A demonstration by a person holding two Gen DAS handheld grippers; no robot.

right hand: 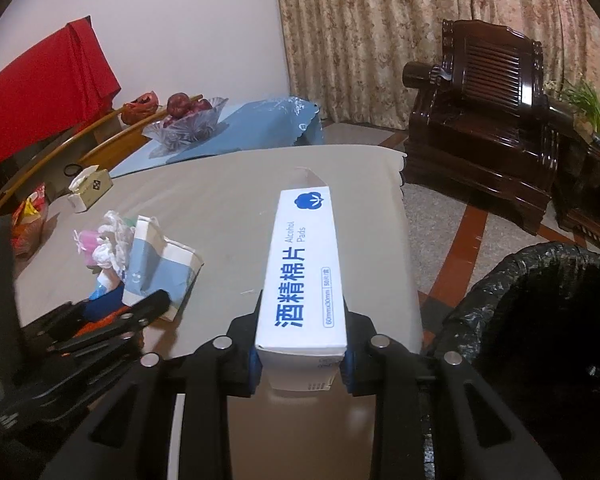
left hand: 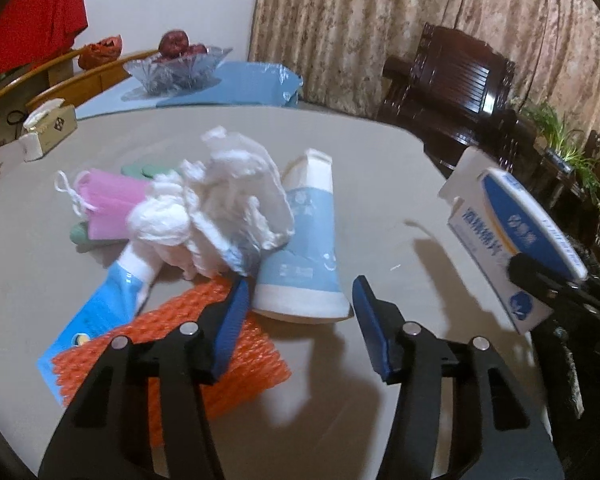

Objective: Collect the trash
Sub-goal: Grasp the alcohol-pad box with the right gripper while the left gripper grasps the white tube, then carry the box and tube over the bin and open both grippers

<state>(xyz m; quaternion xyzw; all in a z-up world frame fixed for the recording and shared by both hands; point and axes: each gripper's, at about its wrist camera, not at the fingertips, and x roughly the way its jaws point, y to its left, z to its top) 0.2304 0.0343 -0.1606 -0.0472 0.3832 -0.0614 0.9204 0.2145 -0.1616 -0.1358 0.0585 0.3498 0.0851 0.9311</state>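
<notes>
Right gripper: clenched on a white-and-blue alcohol pads box, its blue pads pressed against the box's two long sides near the near end. The box is held lengthwise along the fingers, lifted clear of the table, above the table's right edge. Just beyond that edge, on the floor to the right, stands a bin lined with a black bag, its mouth open.

Left gripper: released, jaws spread wide, nothing between them. Its left blue pad lies over an orange foam net and close beside the base of a crushed blue-and-white paper cup; whether it touches either cannot be told. The right pad hangs above bare tabletop.

Trash pile, toward the table's left part: crumpled white tissue and plastic wrap on top; a blue-and-white tube under it, partly over the orange net; a pink mesh item with white string and a green object behind.

The held box also appears in the left wrist view, at right, above the table's right edge.

Background: tissue box at the far left edge; glass fruit bowl on a blue cloth; dark wooden armchair before curtains.
</notes>
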